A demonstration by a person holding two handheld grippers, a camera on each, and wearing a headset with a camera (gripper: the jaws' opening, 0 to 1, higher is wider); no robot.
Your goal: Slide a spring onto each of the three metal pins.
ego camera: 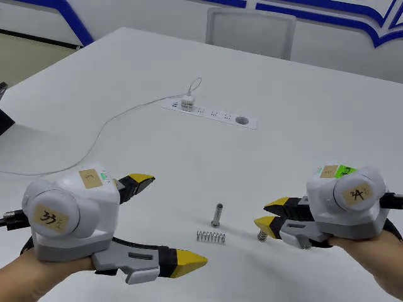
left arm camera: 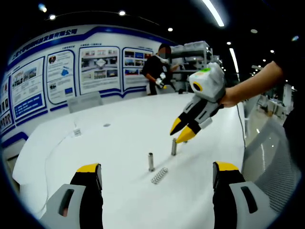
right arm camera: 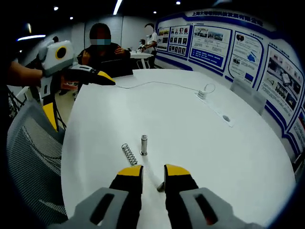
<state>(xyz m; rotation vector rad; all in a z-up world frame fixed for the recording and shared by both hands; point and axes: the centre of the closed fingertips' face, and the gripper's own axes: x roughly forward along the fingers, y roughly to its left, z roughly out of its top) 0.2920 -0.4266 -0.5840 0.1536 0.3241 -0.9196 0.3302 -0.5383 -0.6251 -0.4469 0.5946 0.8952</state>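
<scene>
My left gripper, at seven o'clock, hangs wide open and empty. The loose spring lies flat at six, with a bare pin upright just beyond. At four, my right gripper is narrowed to a slim gap, grasping nothing, with its tips by a second pin that is possibly sprung already. Next, I reckon: pinch the spring, tip it upright, thread the bare pin.

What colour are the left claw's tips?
Yellow on the left claw, black behind; best in the head view.
</scene>
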